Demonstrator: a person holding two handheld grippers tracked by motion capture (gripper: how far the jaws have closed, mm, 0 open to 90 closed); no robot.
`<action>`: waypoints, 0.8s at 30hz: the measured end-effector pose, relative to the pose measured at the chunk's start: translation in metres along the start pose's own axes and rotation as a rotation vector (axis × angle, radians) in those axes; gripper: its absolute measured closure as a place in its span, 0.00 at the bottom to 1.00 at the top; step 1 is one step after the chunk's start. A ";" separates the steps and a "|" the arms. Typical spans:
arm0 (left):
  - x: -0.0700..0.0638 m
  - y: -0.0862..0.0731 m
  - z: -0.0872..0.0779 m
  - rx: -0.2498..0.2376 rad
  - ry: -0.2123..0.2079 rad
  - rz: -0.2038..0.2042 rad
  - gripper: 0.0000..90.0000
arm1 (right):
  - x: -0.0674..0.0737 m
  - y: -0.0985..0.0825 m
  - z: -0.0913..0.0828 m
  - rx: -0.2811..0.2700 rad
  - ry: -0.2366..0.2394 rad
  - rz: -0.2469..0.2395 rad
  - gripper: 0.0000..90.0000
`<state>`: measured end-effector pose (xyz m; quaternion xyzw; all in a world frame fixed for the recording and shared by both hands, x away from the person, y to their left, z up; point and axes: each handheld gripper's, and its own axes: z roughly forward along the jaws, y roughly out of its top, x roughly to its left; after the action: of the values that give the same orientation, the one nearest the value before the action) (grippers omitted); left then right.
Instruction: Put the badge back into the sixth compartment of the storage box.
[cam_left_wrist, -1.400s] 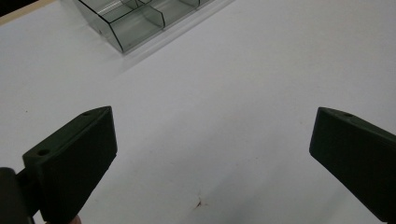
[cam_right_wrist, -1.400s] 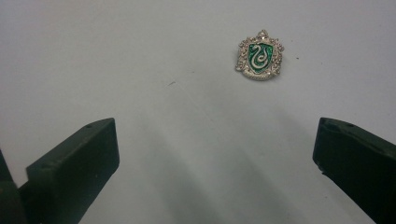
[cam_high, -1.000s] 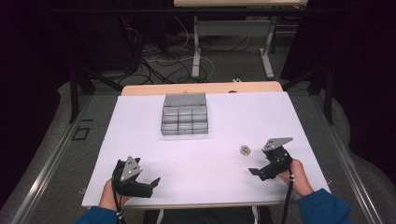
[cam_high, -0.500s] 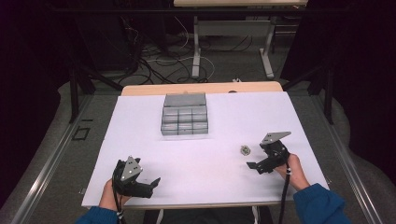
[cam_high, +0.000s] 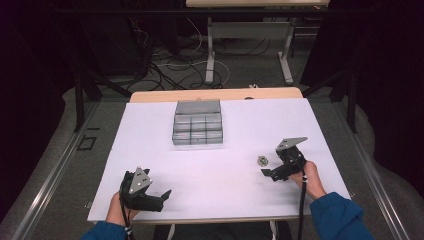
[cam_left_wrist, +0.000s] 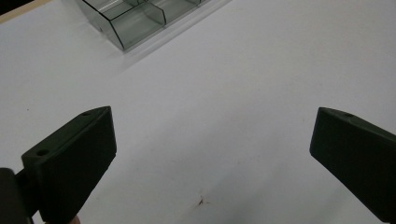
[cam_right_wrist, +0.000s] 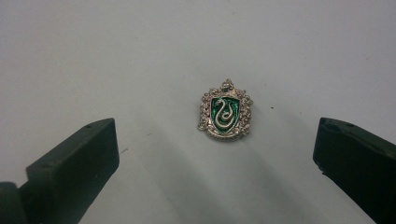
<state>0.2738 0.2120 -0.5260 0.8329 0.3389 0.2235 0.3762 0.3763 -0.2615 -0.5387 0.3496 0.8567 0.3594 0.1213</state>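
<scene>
White table (cam_high: 220, 165) spread wide, and toward its far edge sits the clear compartment box (cam_high: 198, 128), cut off at the top of the left gripper view, contents hard to make out. Left gripper (cam_high: 159, 199) low at the near-left corner, jaws wide apart, holding nothing. Right gripper (cam_high: 266, 173) jaws wide too, empty, aimed at the little crest badge (cam_right_wrist: 224, 112), green with a silver snake, lying flat on the table just ahead of the jaws.
</scene>
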 end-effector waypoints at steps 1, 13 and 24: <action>0.000 0.000 0.000 0.001 -0.003 -0.006 0.00 | 0.001 0.001 0.000 0.003 0.004 0.003 0.00; 0.000 0.000 0.000 -0.002 0.002 -0.001 0.00 | 0.007 0.009 0.010 0.016 -0.060 0.026 0.17; 0.000 0.000 0.000 0.002 0.000 0.001 0.00 | 0.010 0.015 0.023 0.053 -0.102 0.051 0.37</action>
<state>0.2740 0.2119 -0.5258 0.8335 0.3387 0.2235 0.3749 0.3869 -0.2348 -0.5442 0.3923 0.8494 0.3211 0.1465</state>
